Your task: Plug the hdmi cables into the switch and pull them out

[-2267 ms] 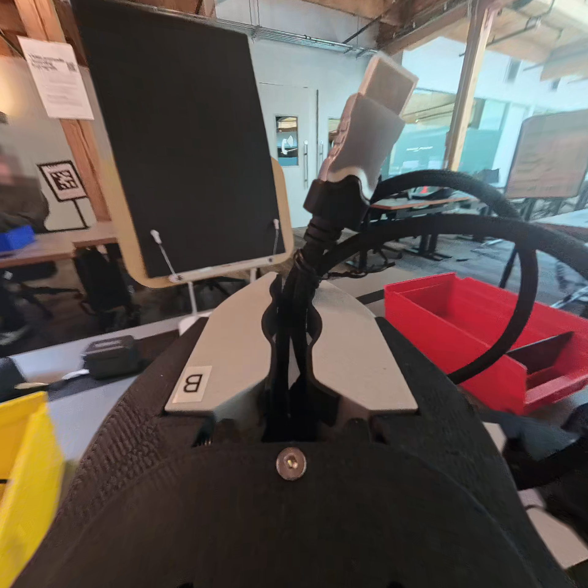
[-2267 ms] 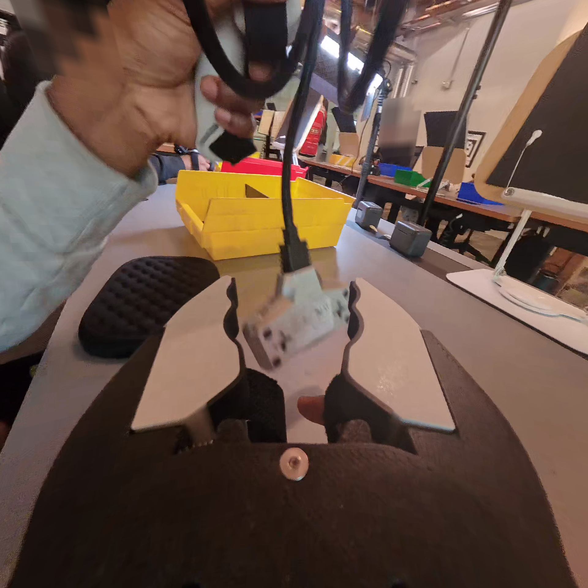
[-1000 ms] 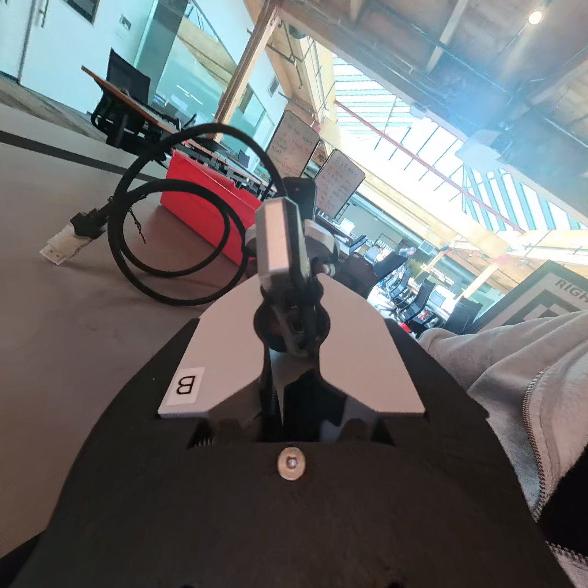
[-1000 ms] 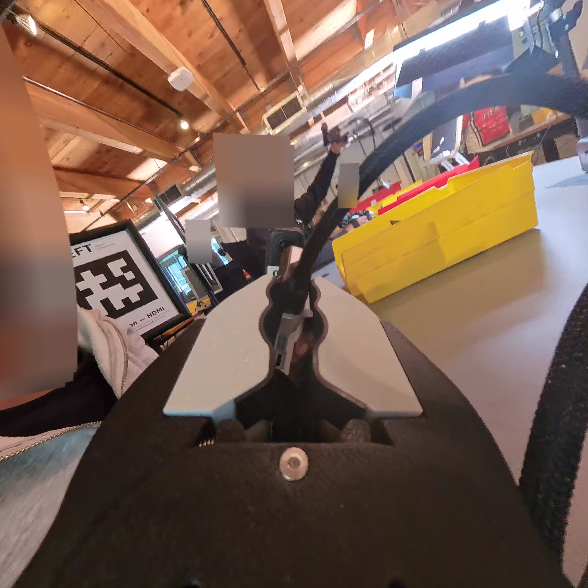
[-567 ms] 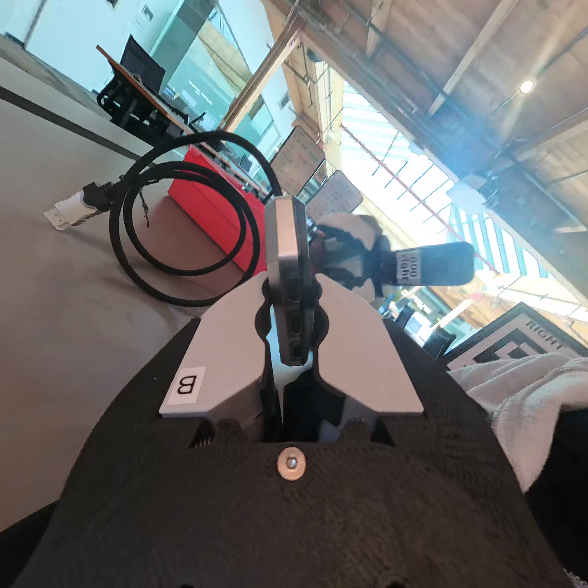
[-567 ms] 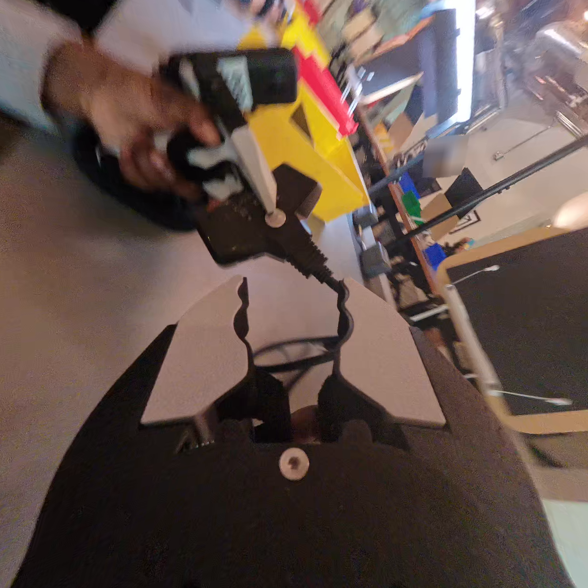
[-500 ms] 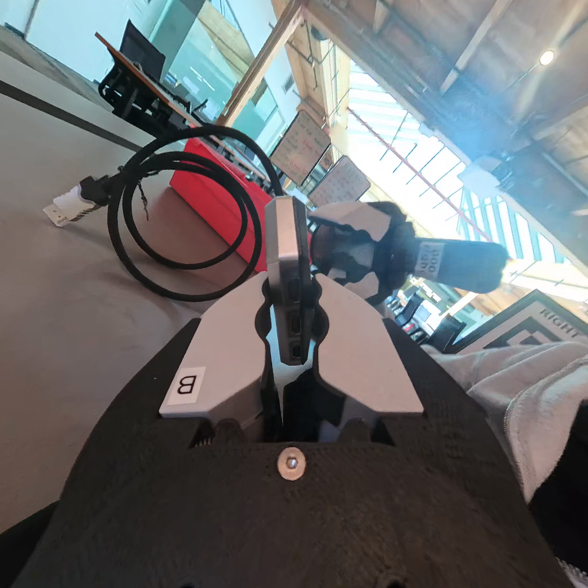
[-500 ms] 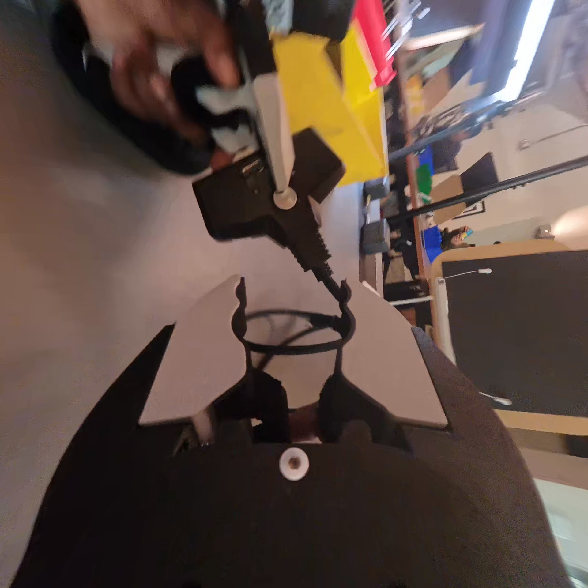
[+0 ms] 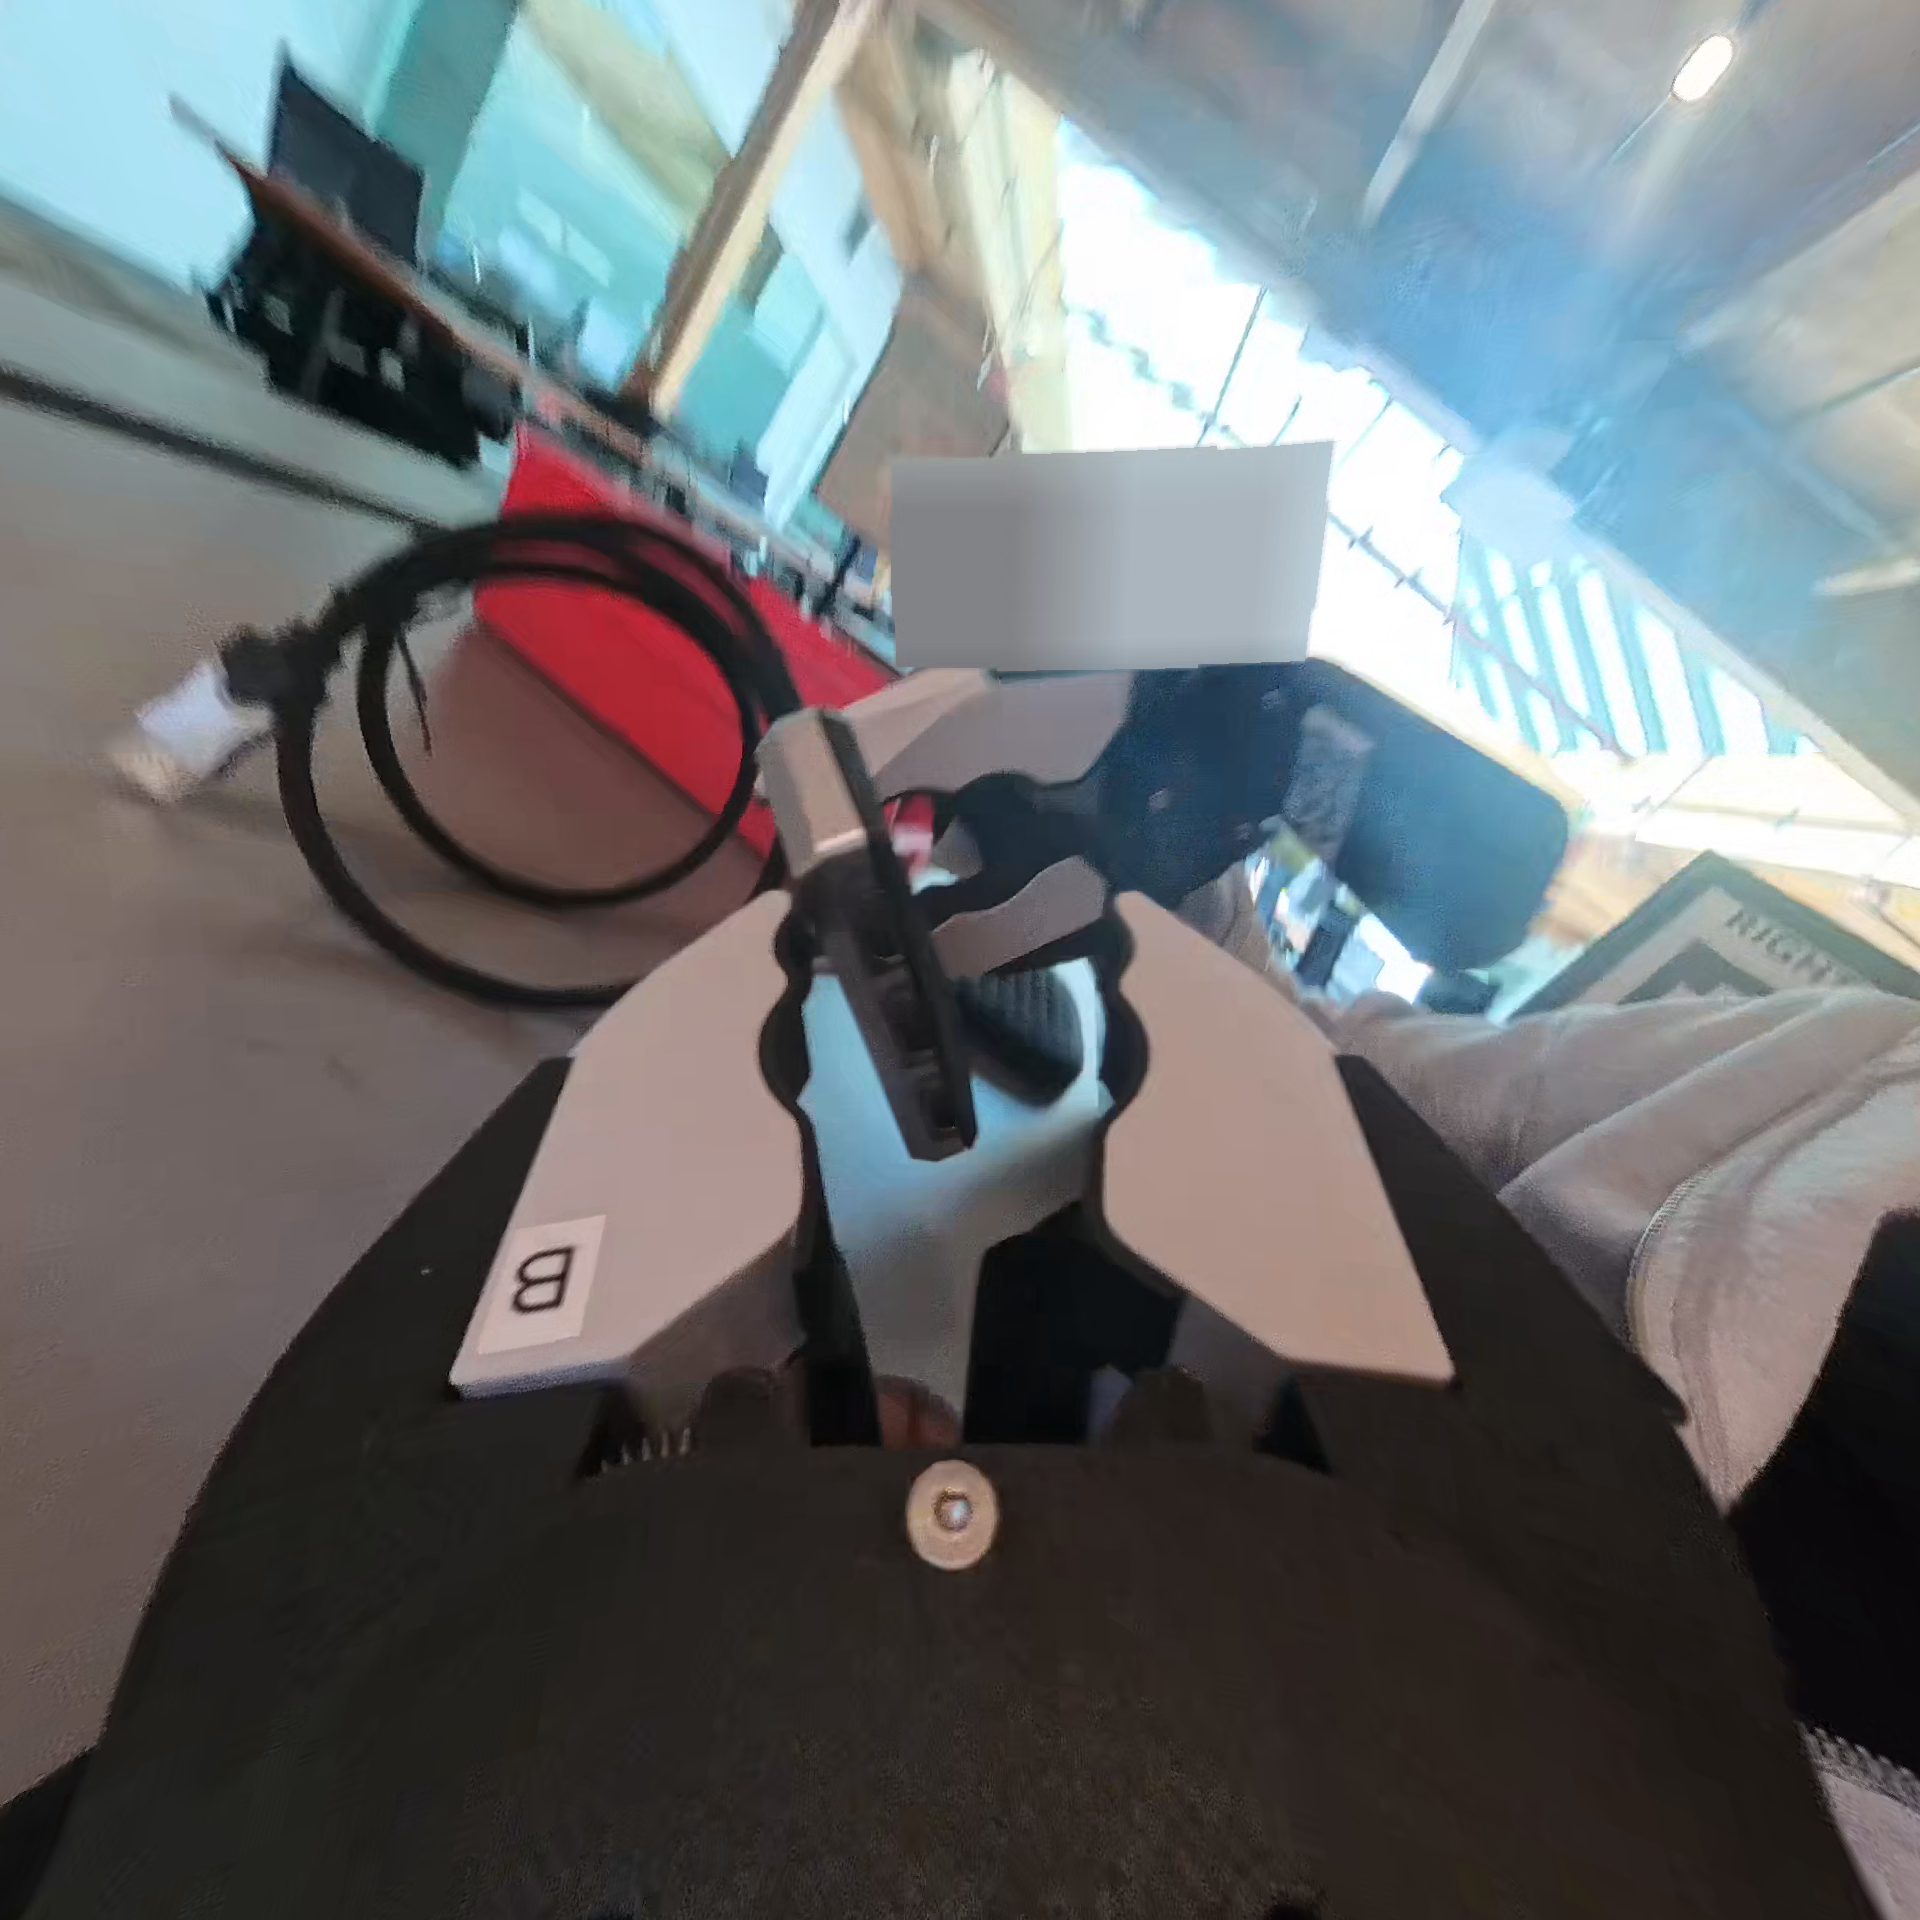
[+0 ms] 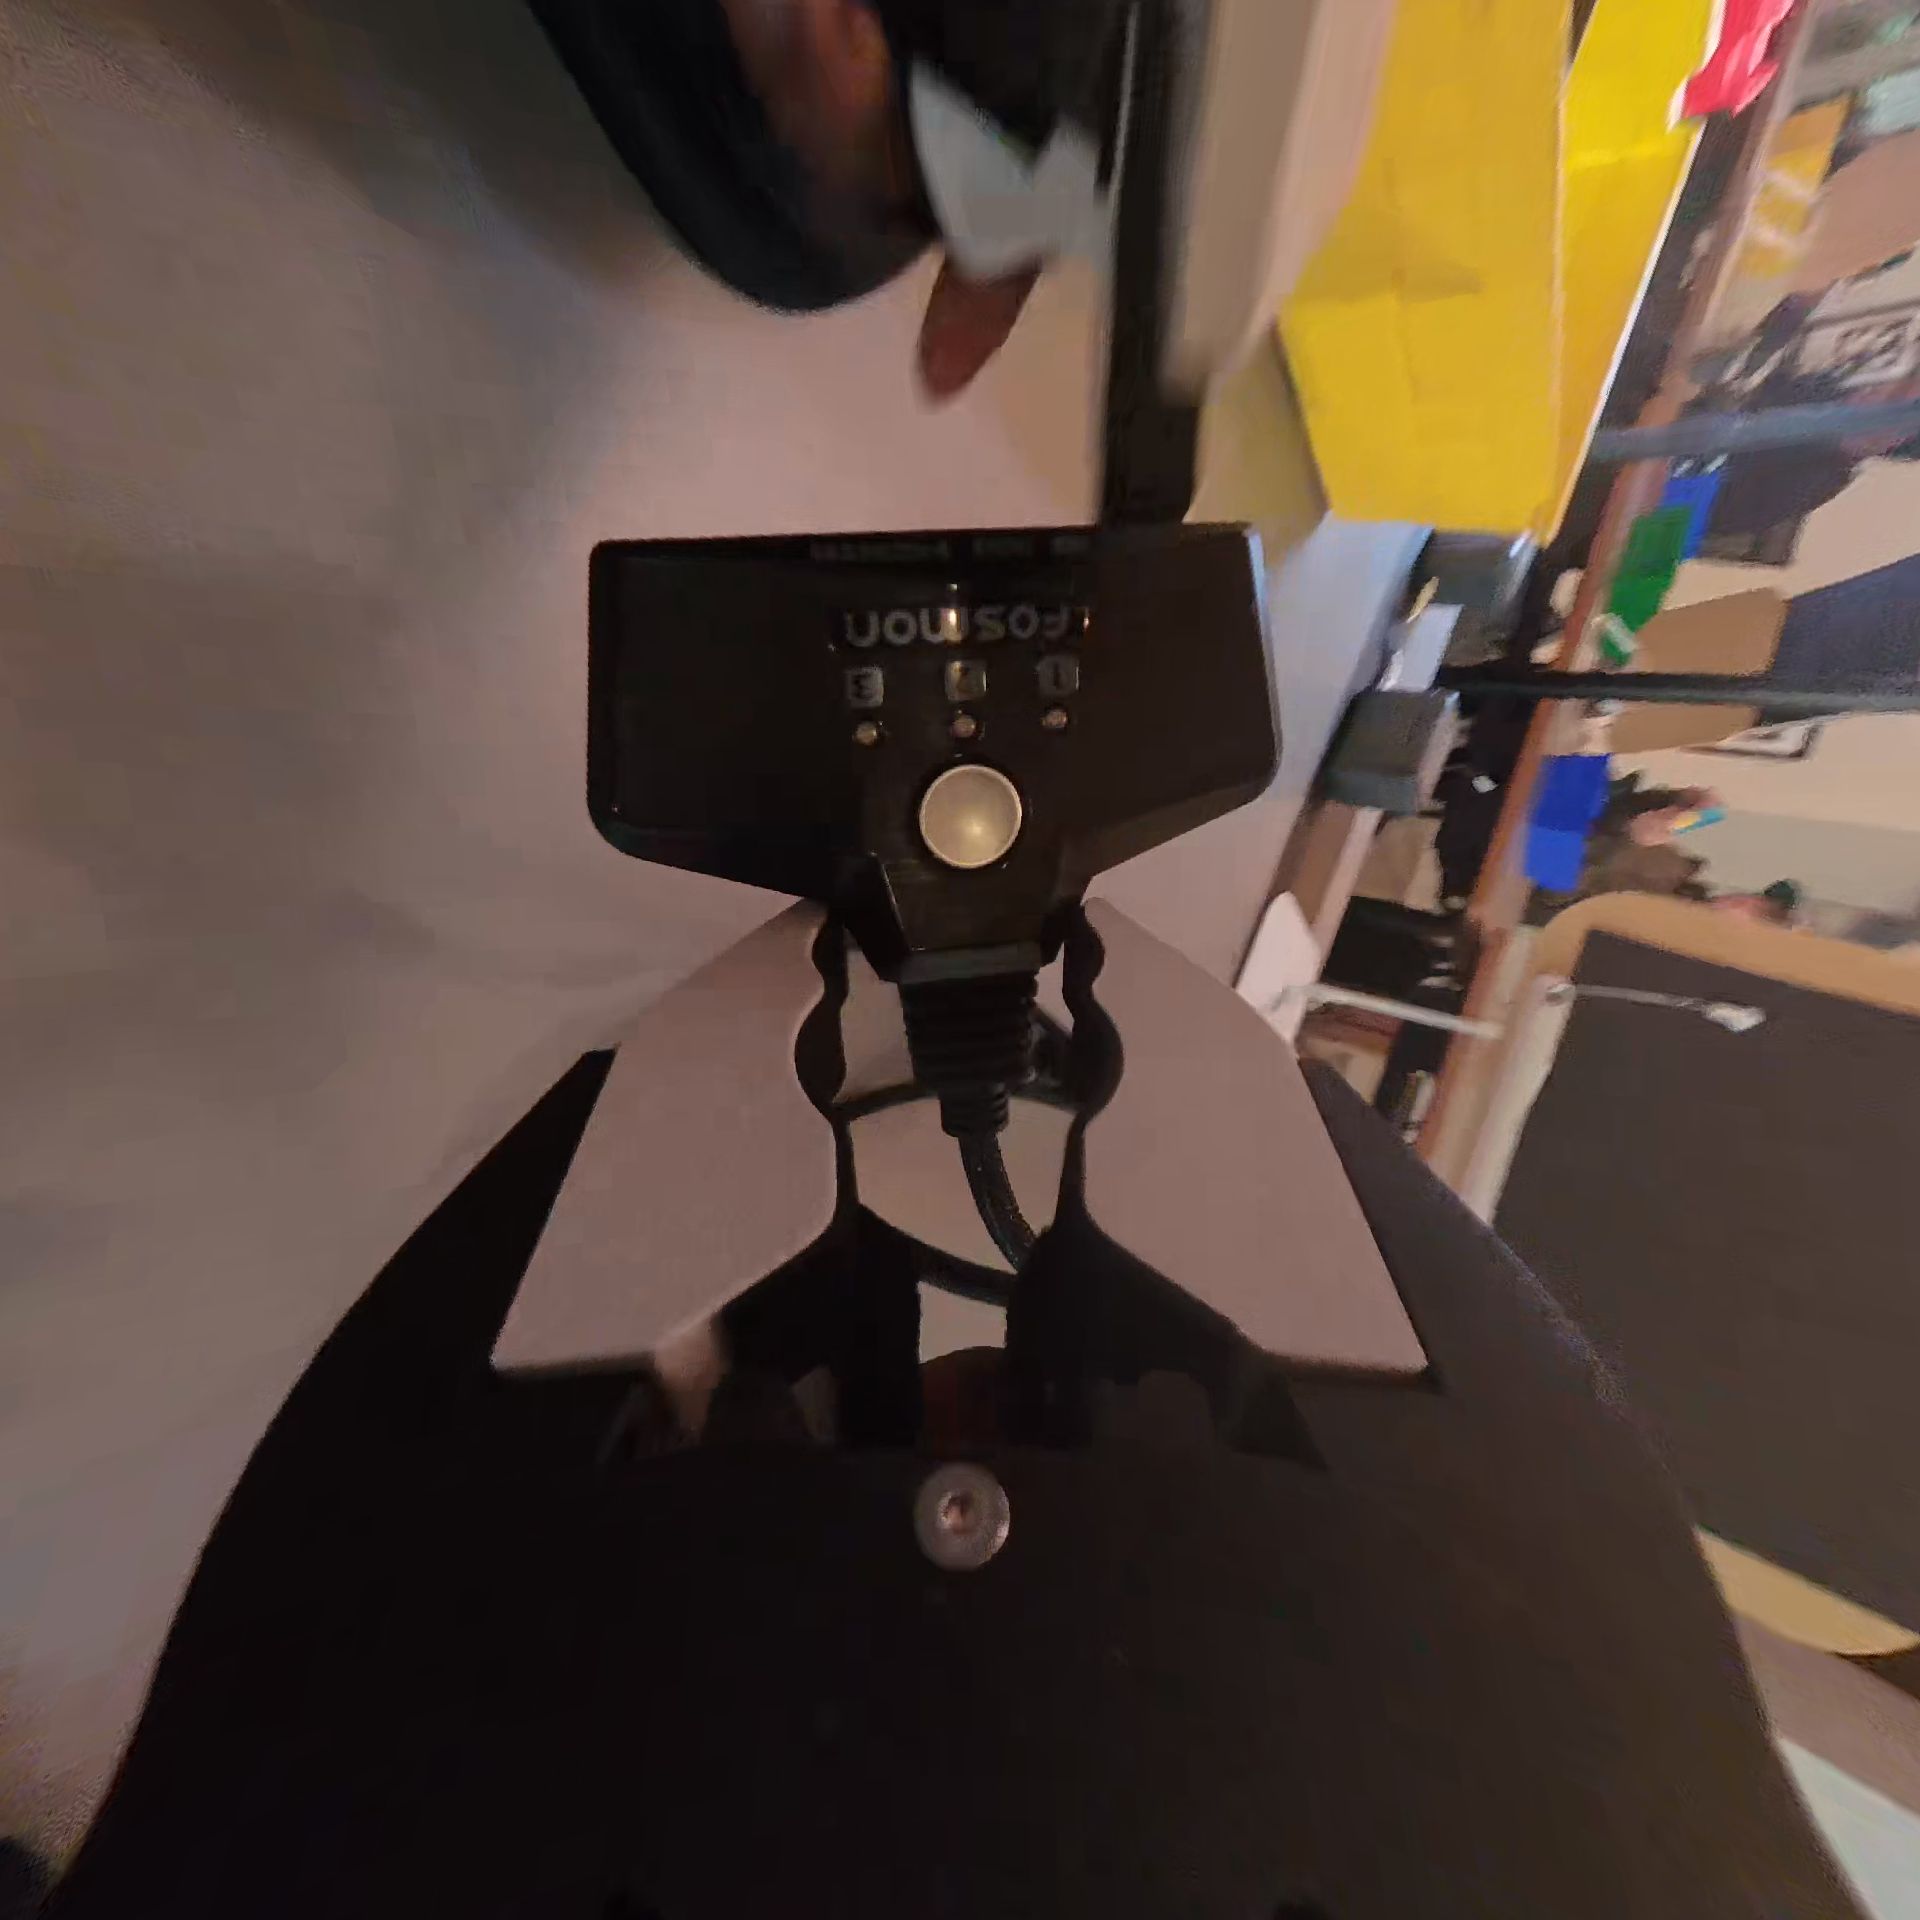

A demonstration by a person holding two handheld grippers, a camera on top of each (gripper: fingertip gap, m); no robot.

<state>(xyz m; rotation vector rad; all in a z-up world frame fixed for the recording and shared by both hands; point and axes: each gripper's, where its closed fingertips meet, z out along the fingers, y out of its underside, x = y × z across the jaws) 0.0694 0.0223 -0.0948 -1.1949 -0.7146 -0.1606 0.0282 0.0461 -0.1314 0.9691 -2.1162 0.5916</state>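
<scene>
Switch [image 10: 935, 686] hangs in the air above the counter [image 9: 156, 1039], caught between both tongs; it is a flat black box with a round pale button [image 10: 969, 816] low on its face and three small lights above that.

From the right wrist view its narrow neck sits between the tips of the right tongs [image 10: 951, 925], which flank it closely on either side; whether they pinch it or merely bracket it cannot be told. The switch's thin black lead [image 10: 997, 1195] curls down through the gap between them.

A black cable [image 10: 1138, 312] runs into the far edge of the switch, towards its right corner; beyond it everything is blurred, though a fingertip [image 10: 956, 343] shows there, and a yellow bin [image 10: 1455, 312] stands farther off on the right.

From the left wrist view the switch [image 9: 904, 1018] shows edge-on and tilted, its row of ports facing the camera; the left tongs [image 9: 951, 914] stand apart, with the switch in the gap nearer the left finger. The right tongs [image 9: 987, 821] reach in from behind.

On the counter to the left lies a coiled black cable [image 9: 561, 540] with a white plug [image 9: 182, 727] at its end; the coil lies beside a red bin [image 9: 623, 644]. A grey sleeve [image 9: 1610, 1091] fills the right side.
</scene>
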